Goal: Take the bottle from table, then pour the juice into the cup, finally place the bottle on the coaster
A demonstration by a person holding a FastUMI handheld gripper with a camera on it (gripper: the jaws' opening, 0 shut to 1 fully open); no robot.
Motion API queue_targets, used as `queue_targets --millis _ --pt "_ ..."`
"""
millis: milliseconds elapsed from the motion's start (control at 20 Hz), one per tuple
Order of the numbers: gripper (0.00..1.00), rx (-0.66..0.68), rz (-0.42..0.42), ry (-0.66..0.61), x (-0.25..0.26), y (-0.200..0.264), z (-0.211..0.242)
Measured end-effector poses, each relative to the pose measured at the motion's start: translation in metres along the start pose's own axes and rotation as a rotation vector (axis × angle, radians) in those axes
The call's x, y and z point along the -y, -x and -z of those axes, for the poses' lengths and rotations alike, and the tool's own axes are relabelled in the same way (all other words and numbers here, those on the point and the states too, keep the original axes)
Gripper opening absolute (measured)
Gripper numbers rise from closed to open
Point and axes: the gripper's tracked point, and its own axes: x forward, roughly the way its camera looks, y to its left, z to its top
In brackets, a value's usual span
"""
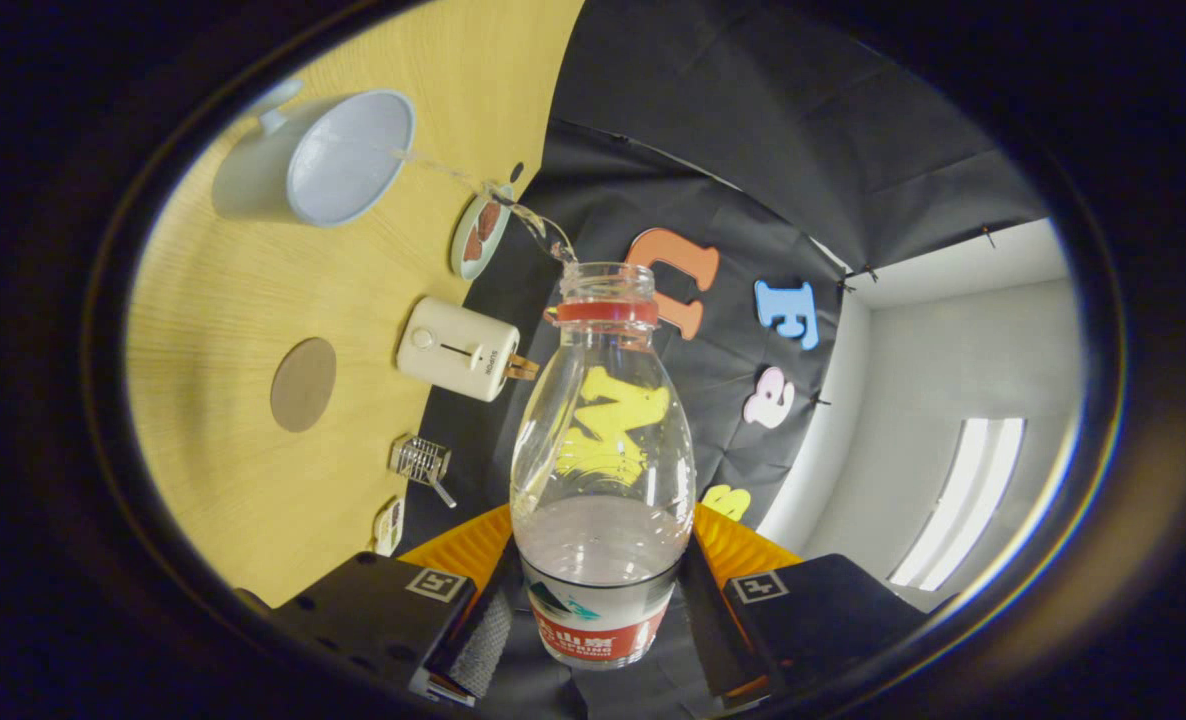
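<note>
A clear plastic bottle (601, 470) with a red neck ring and a red-and-white label sits between my fingers, and my gripper (598, 610) is shut on its lower body. The whole view is rolled sideways, so the bottle is tipped over the wooden table (223, 470). A thin stream of clear liquid (498, 195) runs from the bottle's open mouth into the white cup (338, 158), which stands on the table beyond the fingers. The round brown coaster (303, 384) lies flat on the table, nearer to me than the cup.
A small cream box-shaped device (458, 349) stands near the table's edge by the black cloth wall. A small round dish (478, 235) leans by the wall next to the cup. A little wire rack (421, 462) and another small item (389, 526) sit along the same edge.
</note>
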Motion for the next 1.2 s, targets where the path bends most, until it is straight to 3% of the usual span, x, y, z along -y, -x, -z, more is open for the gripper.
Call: queue_targets --millis 1200 --pt "0.81 0.065 0.030 0.215 0.044 -0.008 -0.016"
